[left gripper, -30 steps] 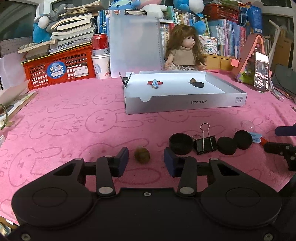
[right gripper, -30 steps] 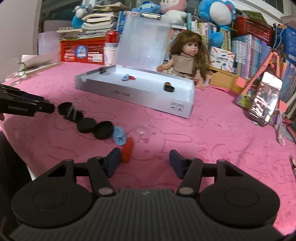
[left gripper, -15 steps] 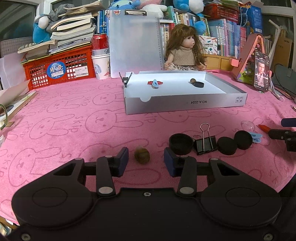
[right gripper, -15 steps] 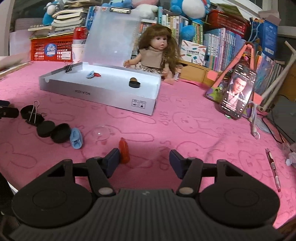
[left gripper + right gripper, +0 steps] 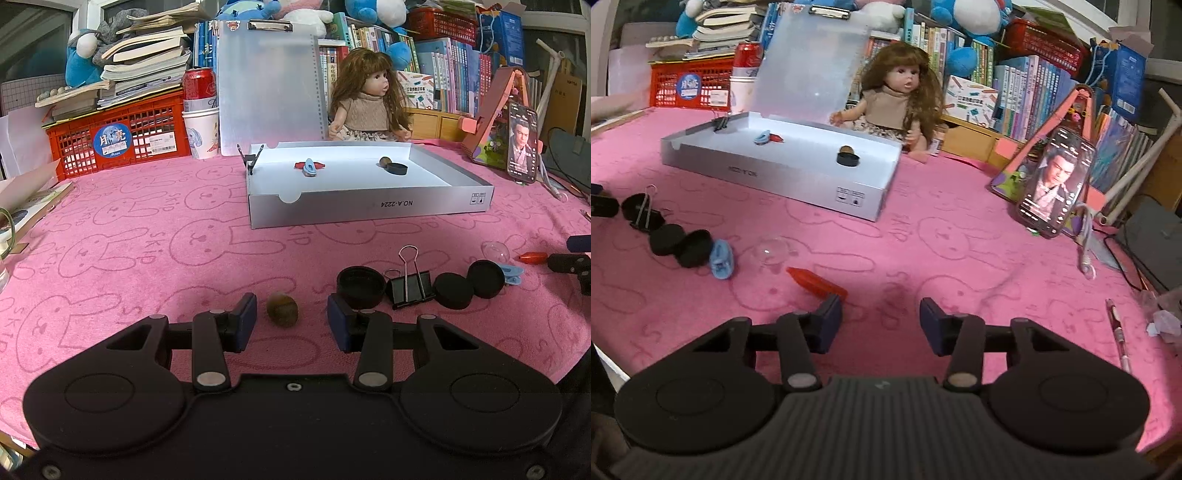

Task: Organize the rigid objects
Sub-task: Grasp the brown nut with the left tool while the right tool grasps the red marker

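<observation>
Pink rabbit-print cloth [image 5: 147,236] covers the counter; books, plush toys, a red crate [image 5: 118,136] and a doll [image 5: 369,103] crowd the far edge. White shallow box [image 5: 369,210] sits far centre with its clear lid [image 5: 269,85] upright behind it; inside lie a blue clip over a red piece [image 5: 309,167], a black cap [image 5: 397,169] with a small brown nut just beside it, and a binder clip on the far-left corner [image 5: 251,159]. Left tool [image 5: 291,319] low over the cloth, jaws apart, a brown nut [image 5: 282,309] lying between them, nearer the left pad, touched by neither. Just right of it, a near row: open black cap [image 5: 360,282], black binder clip [image 5: 410,284], two more black caps [image 5: 453,290], a blue clip [image 5: 513,275], a clear dome [image 5: 496,251]. Right tool [image 5: 881,321] has just been closing its jaws but they stand apart, with bare cloth between them; a red piece [image 5: 814,282] lies slantwise on the cloth, its near end at the tip of the left finger [image 5: 829,317], outside the gap. Whether it touches that finger cannot be told. Phone [image 5: 1054,184] leans on a pink stand at the far right; a pen [image 5: 1119,336] lies near the right edge.
</observation>
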